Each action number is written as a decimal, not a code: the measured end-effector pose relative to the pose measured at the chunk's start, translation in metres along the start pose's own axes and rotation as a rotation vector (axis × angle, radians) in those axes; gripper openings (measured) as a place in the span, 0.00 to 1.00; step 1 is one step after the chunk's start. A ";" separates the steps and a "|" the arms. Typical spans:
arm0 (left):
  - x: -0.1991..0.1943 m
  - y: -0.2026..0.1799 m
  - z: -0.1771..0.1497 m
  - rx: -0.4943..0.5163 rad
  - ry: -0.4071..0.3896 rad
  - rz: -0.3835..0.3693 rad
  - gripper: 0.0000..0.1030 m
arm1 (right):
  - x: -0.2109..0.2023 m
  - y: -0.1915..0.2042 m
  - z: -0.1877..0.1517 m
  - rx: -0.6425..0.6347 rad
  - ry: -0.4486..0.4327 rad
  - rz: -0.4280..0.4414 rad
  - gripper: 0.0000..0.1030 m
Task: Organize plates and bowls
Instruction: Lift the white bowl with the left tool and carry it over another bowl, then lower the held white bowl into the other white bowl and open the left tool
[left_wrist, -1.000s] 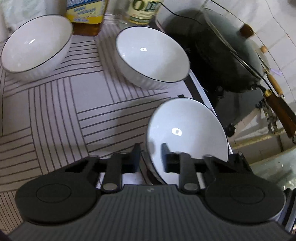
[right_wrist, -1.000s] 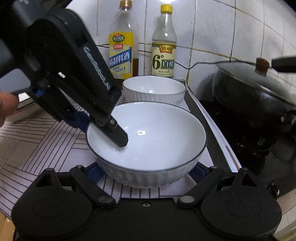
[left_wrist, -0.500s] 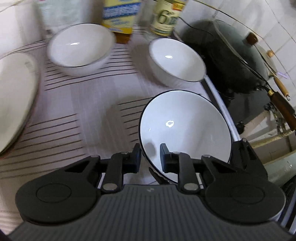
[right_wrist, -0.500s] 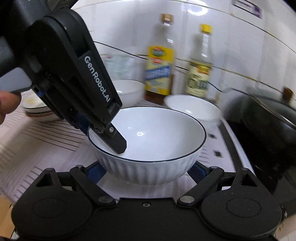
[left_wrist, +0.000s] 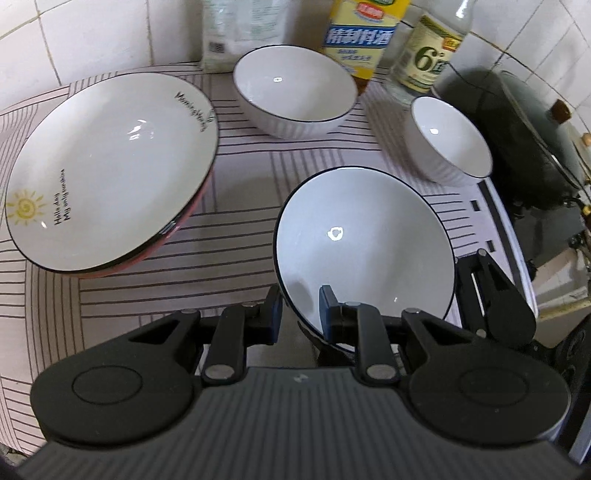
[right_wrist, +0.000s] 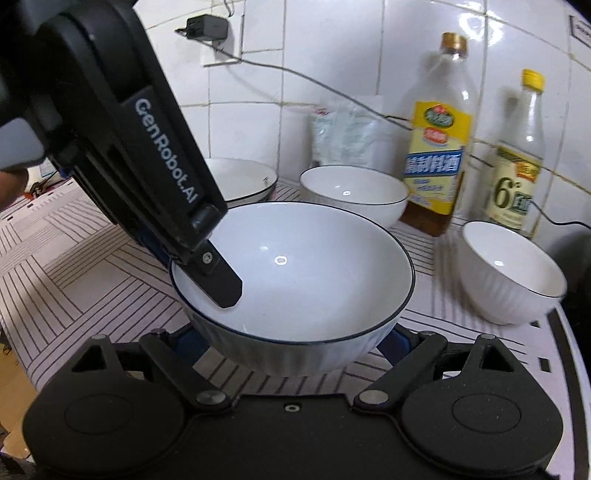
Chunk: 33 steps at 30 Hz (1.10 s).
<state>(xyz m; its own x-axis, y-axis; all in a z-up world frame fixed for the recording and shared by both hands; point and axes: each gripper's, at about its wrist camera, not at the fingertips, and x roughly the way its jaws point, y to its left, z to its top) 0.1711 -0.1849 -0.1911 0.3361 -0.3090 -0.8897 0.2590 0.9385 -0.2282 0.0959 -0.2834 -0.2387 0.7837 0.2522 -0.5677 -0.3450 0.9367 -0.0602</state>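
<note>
White ribbed bowl w/ a thin dark rim (left_wrist: 364, 243) sits between both our grippers. Our left gripper (left_wrist: 298, 314) has its jaws nearly shut, pinching the bowl's near rim: one finger inside the wall, one outside. Our right gripper (right_wrist: 291, 339) stands wide, its blue-padded fingers (right_wrist: 400, 341) at either side of the bowl's lower wall; we can't tell if the pads press on it. Ahead of the left jaws & to their left lies a stack of plates (left_wrist: 107, 166), top one w/ a sun print. Straight ahead stands a second ribbed bowl (left_wrist: 295, 92); ahead-right, a smaller bowl (left_wrist: 448, 140). Behind those: a cooking-wine bottle (right_wrist: 437, 147) & a vinegar bottle (right_wrist: 519, 162) against the tiled wall. All rest on a striped cloth (left_wrist: 236, 258).
</note>
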 end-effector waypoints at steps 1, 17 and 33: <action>0.002 0.001 0.000 0.000 0.002 0.008 0.19 | 0.003 0.001 0.000 -0.008 0.001 0.004 0.92; 0.009 0.007 0.009 -0.037 0.091 0.026 0.25 | 0.000 -0.010 0.009 -0.012 0.091 0.024 0.92; -0.047 -0.030 0.056 0.124 -0.026 -0.097 0.40 | -0.059 -0.077 0.033 0.547 0.022 -0.113 0.85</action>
<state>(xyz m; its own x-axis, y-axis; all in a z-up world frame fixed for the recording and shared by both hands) 0.1981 -0.2067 -0.1200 0.3269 -0.4026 -0.8550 0.4008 0.8784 -0.2603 0.0932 -0.3621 -0.1733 0.7870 0.1436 -0.6000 0.0633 0.9486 0.3100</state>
